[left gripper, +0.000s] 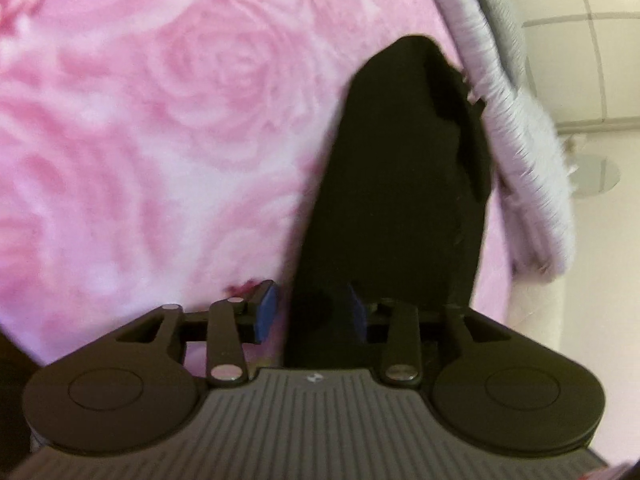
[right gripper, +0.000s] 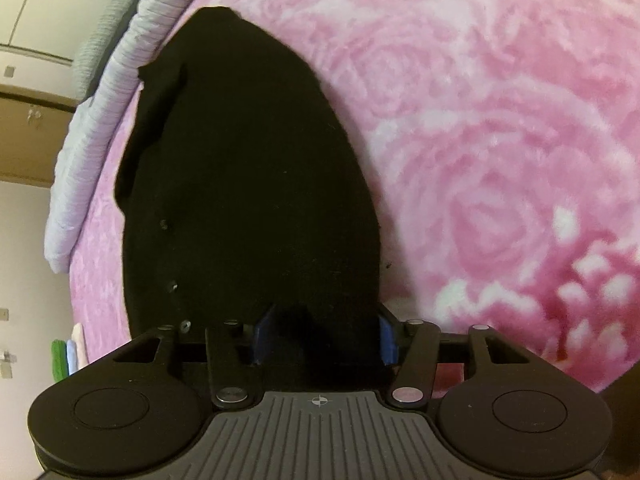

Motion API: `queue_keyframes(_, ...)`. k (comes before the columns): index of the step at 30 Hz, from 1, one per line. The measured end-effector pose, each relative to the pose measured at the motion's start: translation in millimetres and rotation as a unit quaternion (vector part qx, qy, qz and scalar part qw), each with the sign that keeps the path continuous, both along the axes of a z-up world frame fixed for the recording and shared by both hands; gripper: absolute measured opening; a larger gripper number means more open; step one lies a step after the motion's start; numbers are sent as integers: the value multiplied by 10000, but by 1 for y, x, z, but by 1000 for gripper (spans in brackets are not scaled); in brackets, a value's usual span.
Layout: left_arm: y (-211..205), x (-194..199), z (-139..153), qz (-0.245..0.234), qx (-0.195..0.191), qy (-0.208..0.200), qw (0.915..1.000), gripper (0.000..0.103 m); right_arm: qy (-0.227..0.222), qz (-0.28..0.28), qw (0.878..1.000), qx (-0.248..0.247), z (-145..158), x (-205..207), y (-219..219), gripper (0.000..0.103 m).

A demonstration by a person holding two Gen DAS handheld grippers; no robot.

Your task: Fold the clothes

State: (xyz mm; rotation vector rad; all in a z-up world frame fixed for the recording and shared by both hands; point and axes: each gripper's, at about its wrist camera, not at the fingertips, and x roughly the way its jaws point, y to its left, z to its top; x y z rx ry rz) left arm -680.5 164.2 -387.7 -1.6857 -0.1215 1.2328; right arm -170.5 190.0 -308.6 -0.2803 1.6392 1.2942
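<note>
Left wrist view: our left gripper stands with jaws apart, the black garment running between its blue pads and straight ahead along the fingers. On the rose-patterned pink blanket the garment's far end reaches the lavender knit. Our right gripper likewise straddles the cloth, jaws apart; neither hand seems nearer.
</note>
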Motion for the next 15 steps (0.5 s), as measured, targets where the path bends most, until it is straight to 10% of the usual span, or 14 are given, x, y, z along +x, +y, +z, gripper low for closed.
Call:
queue_keyframes(3,16,9,-10,163,139,-217,9995,34,210,-248,9995,-6,-6,4,4,54)
queue_keyframes(5,32,16,-11,-114,265,-322,9991,5,234,-222,9995,0,-7,2,8,50)
queue_keyframes(6,36,18,-3,-308,361,-178,9987,5,136,-64,9999,32,-3,-1,12,15)
queue_keyframes(11,23,14,62,-674,1250,156,9897,4,-79,522,9974,492,39,-8,10,10)
queue_keyframes(15,-18,4,62,-704,632,510,9942,4,-203,531,9981,251,50,8,-12,10)
